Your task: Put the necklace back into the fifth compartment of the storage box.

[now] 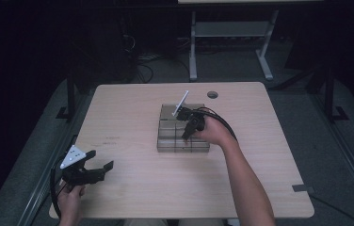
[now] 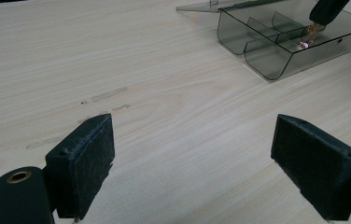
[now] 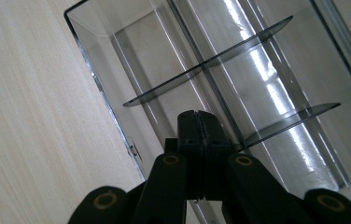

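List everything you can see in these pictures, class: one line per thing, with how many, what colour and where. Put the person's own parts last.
Table: one, light wood grain, fills the middle of the high view.
Compartment box: one, clear smoky plastic with dividers, at the table's centre.
Small item: one, coppery-pink, at the tip of the right gripper inside the box; too small to identify.
Round hole: one, dark, near the table's far edge.
Tab: one, grey, at the table's right edge.
Frame: one, pale grey, on the floor behind the table.
Left gripper: one, black, jaws open, over the near left corner.
Right gripper: one, black, jaws shut, over the box.
Forearms: two, entering from below.
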Motion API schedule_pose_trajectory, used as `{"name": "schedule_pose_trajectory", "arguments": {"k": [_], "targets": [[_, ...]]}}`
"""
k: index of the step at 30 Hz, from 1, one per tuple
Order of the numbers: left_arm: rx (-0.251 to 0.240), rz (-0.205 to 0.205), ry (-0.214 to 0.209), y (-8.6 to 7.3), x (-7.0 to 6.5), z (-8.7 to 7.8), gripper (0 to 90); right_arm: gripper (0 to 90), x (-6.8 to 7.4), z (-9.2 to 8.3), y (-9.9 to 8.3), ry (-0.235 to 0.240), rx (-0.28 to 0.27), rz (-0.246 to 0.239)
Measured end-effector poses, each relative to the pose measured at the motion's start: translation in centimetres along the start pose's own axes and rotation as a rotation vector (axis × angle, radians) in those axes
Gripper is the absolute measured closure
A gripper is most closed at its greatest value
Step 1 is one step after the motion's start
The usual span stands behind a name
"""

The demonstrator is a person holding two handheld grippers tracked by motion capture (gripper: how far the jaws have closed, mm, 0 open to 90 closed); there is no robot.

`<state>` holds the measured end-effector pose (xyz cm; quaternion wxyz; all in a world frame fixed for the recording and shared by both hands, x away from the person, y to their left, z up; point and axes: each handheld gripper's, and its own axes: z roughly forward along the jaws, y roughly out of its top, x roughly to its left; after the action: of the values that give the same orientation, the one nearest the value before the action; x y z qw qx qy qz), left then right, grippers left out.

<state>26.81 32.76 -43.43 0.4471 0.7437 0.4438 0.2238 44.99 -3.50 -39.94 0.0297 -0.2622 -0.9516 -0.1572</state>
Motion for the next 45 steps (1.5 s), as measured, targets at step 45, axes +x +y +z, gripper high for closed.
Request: {"name": "schedule_pose_trajectory", "arguments": {"k": [45], "targets": [[0.004, 0.009, -0.004, 0.0, -0.1, 0.1, 13.1, 88.7, -0.7, 2.6, -0.5, 0.030, 0.030, 0.032]]}}
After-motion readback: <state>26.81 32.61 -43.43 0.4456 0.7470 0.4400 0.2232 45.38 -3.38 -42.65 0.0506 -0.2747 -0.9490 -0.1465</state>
